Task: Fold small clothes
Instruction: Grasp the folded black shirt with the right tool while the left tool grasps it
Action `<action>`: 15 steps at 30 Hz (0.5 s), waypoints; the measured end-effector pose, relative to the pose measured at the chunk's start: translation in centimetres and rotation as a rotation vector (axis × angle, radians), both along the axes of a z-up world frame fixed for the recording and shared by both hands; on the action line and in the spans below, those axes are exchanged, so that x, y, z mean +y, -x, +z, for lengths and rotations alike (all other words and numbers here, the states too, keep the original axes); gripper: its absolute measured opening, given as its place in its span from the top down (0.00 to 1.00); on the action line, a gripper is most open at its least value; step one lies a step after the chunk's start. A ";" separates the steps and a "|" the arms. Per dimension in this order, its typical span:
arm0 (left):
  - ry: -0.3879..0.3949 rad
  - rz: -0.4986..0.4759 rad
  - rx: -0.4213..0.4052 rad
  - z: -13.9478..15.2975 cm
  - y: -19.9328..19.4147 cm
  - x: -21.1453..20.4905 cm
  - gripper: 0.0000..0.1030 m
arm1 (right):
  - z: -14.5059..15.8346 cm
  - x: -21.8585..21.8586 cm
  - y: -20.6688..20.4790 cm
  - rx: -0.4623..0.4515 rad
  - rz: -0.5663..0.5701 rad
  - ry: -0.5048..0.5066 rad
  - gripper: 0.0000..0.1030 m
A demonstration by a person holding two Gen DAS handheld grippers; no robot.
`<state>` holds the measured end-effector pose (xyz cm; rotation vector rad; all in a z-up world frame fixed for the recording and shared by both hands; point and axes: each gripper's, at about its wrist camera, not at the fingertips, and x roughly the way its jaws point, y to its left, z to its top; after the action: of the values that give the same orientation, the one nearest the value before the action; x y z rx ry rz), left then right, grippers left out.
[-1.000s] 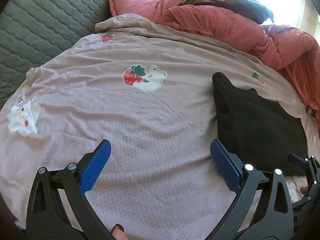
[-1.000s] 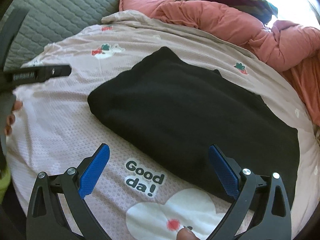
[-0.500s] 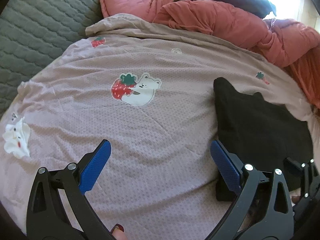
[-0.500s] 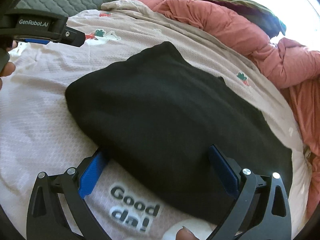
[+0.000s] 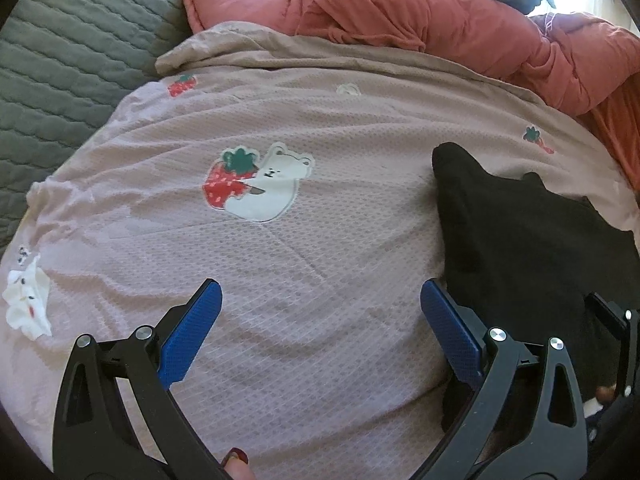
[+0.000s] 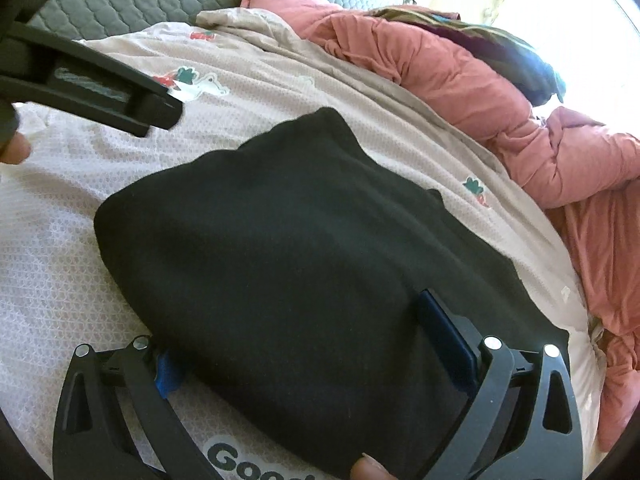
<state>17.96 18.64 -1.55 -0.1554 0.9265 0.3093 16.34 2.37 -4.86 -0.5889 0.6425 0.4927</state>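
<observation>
A folded black garment [image 6: 304, 248] lies on the pink printed blanket [image 6: 60, 264]. My right gripper [image 6: 316, 352] is open, its jaws wide apart around the garment's near edge; the left blue pad [image 6: 166, 374] is tucked under the cloth and the right pad [image 6: 448, 340] rests on top. In the left wrist view the garment [image 5: 516, 248] lies at the right. My left gripper [image 5: 320, 332] is open and empty above the bare blanket [image 5: 280, 320], its right pad [image 5: 448, 336] just beside the garment's left edge. The left gripper's arm also shows in the right wrist view [image 6: 104, 88].
A rumpled salmon-red quilt [image 5: 460, 28] is heaped along the far side. A grey quilted headboard [image 5: 68, 52] rises at the far left. The blanket has a strawberry-bear print [image 5: 256, 184] and a "Good" print [image 6: 248, 464] near me.
My right gripper moved forward onto the black garment, its jaws now around the near edge. My left gripper moved a little right, closer to the garment's left edge.
</observation>
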 end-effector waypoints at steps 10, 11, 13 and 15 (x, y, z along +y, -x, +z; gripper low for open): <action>0.374 -0.090 0.022 -1.0 -4.2 -0.6 0.10 | 1.4 -1.0 1.5 -0.055 0.049 -0.086 0.68; 0.392 -0.096 0.026 -1.1 -4.6 -0.7 0.10 | 1.5 -1.3 1.4 -0.049 0.047 -0.097 0.73; 0.464 -0.105 0.039 -1.7 -5.4 -1.0 0.10 | 1.8 -1.8 1.2 -0.033 0.048 -0.128 0.77; 0.563 -0.120 0.062 -2.5 -6.2 -1.0 0.10 | 2.2 -2.4 1.2 -0.017 0.052 -0.166 0.80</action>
<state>24.17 17.68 -4.08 -0.6072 1.0626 -0.0661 15.19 -0.02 -2.67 -0.4531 0.5655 0.5828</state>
